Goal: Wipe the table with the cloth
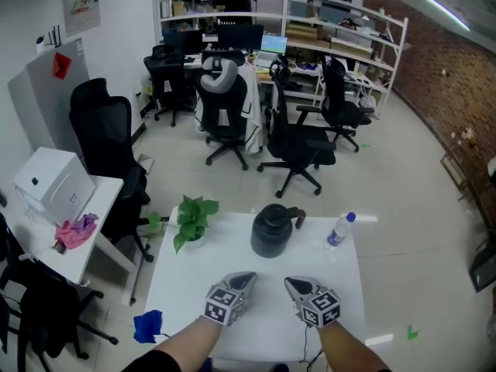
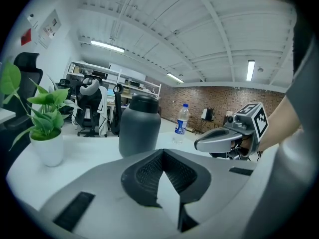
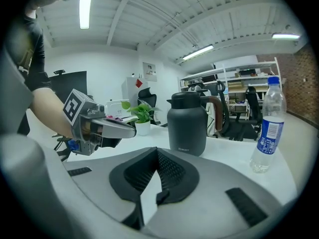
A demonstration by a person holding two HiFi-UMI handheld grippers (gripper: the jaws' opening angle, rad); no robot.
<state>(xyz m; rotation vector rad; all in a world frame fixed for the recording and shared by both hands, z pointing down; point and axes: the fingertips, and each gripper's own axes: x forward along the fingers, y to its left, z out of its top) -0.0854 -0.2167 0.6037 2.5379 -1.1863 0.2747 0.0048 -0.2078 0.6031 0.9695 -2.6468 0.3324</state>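
Note:
Both grippers rest low over the near part of the white table (image 1: 194,270), side by side. My left gripper (image 1: 246,277) is shut with nothing between its jaws, and so is my right gripper (image 1: 289,283). In the left gripper view the closed jaws (image 2: 163,153) face the jug, with the right gripper (image 2: 198,144) beside them. The right gripper view shows its own closed jaws (image 3: 157,152) and the left gripper (image 3: 132,131) at left. A pink cloth (image 1: 77,230) lies on the side desk at left. A blue cloth (image 1: 147,325) lies on the floor by the table's left corner.
On the table's far half stand a potted plant (image 1: 192,217), a dark jug (image 1: 273,231) and a water bottle (image 1: 339,231). A white box (image 1: 51,184) sits on the left desk. Black office chairs (image 1: 298,142) stand beyond the table.

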